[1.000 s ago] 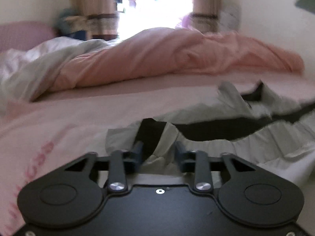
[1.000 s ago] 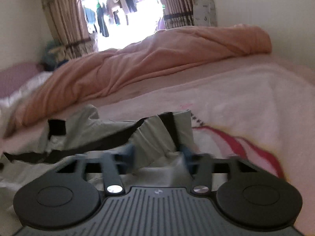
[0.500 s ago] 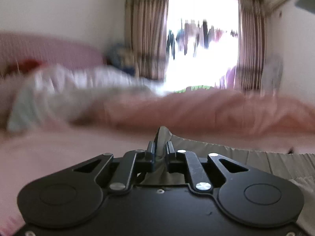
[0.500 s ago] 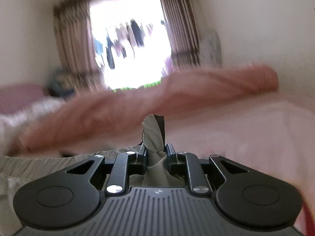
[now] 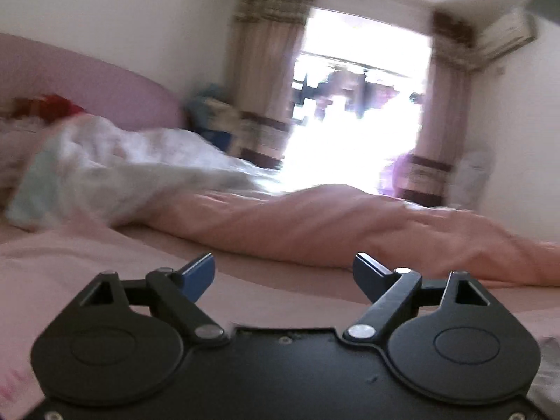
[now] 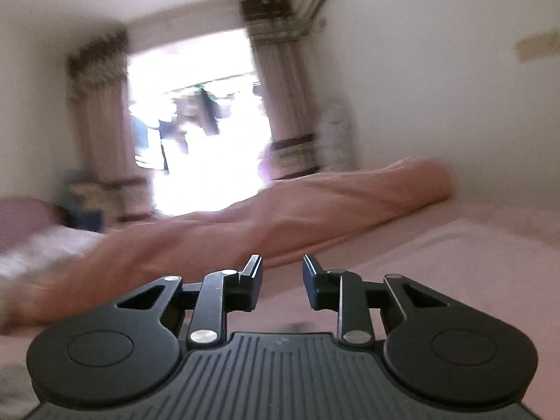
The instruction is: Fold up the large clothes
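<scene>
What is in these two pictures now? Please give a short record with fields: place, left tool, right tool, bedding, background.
place: bedroom, above a bed with a pink sheet
left tool: jaws wide apart after just opening, nothing between them
right tool: jaws apart after just opening a little, nothing between them
bedding: bunched pink duvet across the bed; white bedding beside it
background: bright window with curtains, blurred

Showed a bed [image 5: 87, 262] under a pink sheet, lower frame. Bore a rumpled salmon quilt [image 5: 350, 224] mid-frame, white bedding [image 5: 115, 171] at left.
</scene>
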Demonstrator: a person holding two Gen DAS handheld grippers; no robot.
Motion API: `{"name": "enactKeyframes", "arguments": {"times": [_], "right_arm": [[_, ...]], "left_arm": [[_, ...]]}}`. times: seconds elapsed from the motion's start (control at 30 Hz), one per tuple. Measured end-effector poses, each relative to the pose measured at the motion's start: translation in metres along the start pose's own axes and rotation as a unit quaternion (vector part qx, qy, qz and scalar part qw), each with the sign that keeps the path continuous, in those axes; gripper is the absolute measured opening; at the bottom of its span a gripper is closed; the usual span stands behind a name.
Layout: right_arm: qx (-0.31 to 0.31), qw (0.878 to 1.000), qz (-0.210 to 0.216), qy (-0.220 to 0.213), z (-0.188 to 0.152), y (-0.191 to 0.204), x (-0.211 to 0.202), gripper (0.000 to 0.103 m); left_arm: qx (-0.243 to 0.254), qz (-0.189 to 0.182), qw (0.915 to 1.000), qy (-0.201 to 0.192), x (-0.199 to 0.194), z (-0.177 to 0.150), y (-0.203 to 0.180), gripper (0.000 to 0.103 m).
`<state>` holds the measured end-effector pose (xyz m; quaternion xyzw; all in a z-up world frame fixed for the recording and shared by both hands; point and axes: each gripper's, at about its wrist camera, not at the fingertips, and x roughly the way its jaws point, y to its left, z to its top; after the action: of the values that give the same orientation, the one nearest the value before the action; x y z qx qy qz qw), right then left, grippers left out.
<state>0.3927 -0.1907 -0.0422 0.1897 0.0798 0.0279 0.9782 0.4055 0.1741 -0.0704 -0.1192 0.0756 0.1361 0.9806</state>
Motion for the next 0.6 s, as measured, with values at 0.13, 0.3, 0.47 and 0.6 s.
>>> {"name": "enactKeyframes", "arguments": {"times": [0.13, 0.3, 0.47, 0.6], "right_arm": [[0.019, 0.983, 0.142, 0.119, -0.044, 0.055, 0.013, 0.028], [-0.086, 0.961, 0.162, 0.207, -0.11, 0.082, 0.018, 0.01], [-0.042, 0.978, 0.069, 0.19, -0.09, 0.032, 0.024, 0.0], [0.012, 0.986, -0.044, 0.159, -0.068, -0.044, 0.012, 0.0]], "left_arm": [[0.055, -0.046, 0.9952, 0.066, 0.007, -0.039, -0.052, 0.063], [0.141, -0.025, 0.9799, 0.139, 0.025, -0.097, -0.072, 0.062], [0.164, 0.04, 0.9784, 0.12, 0.028, -0.094, -0.038, 0.087], [0.084, 0.06, 0.9855, 0.135, 0.033, -0.082, 0.025, 0.088]]}}
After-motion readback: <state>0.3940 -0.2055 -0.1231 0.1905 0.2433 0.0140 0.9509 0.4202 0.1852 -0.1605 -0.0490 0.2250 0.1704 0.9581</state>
